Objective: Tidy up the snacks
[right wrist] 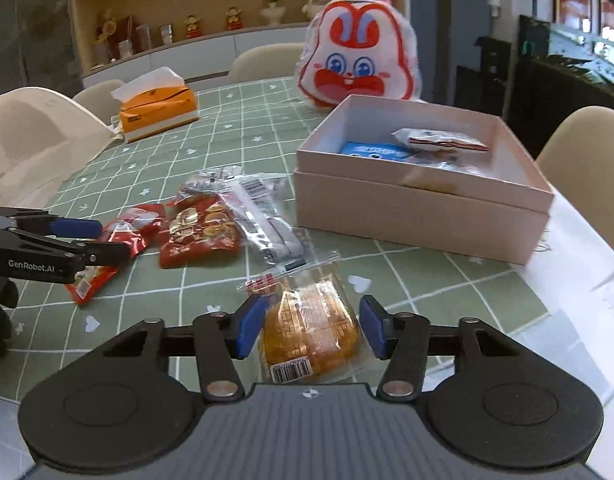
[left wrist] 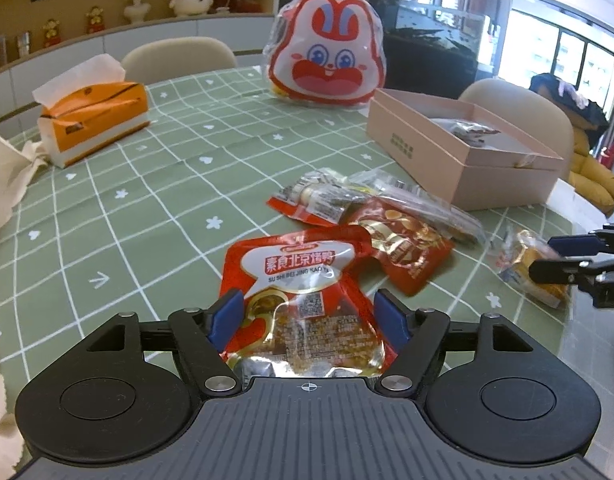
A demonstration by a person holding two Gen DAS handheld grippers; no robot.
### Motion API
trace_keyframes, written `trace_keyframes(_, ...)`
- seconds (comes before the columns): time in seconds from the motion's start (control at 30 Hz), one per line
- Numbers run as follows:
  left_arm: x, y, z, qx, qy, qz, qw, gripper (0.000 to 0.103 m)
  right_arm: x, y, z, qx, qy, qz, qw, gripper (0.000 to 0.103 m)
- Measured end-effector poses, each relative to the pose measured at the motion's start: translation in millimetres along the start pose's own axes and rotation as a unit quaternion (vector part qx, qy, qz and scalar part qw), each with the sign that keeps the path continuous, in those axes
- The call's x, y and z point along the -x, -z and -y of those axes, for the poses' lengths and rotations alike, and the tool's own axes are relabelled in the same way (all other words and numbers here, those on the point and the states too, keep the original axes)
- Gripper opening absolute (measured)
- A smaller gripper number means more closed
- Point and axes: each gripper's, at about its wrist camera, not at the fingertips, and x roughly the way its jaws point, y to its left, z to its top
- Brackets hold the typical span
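- Looking along your left gripper (left wrist: pixel 309 314), you have its blue pads spread wide on either side of the glossy red foil pouch with the white label band (left wrist: pixel 295 280); the pouch lies flat on the green checked tablecloth (left wrist: pixel 147 200), and neither pad appears to press on it.
- Ahead of it sits a loose heap of other red and clear snack packets (left wrist: pixel 371 216), with the open pale pink cardboard box (left wrist: pixel 451 160) well beyond at the right.
- By my reading you are at the pick-up step: the next move calls for closing on the pouch's lower edge, then lifting it clear of the heap toward the box.
- Turning to the right wrist view, your right gripper (right wrist: pixel 311 328) stands part open, straddling the clear-wrapped golden cake (right wrist: pixel 311 328) on the cloth; a gap shows at the right pad, so I judge it not yet gripped.
- The pink box already holds a blue packet (right wrist: pixel 373 151) and a white wrapped one (right wrist: pixel 439 140), so room remains near its front wall.
- Squeeze gently here, since soft cake may crush, and mind the two tools crowding each other on the way.
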Motion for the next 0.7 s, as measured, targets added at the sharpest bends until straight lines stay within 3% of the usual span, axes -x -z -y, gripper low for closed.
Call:
trace_keyframes(0.2, 8, 9, 6, -0.003, 0.021, -0.001, 0.9998, 0.077, 5, -1, -10, 0.013, -0.001, 0.015, 1.000, 0.067)
trace_keyframes(0.7, 32, 33, 66, -0.038, 0.049, -0.013, 0.9980, 0.075, 10, 22, 17, -0.061, 0.002, 0.025, 0.998, 0.073)
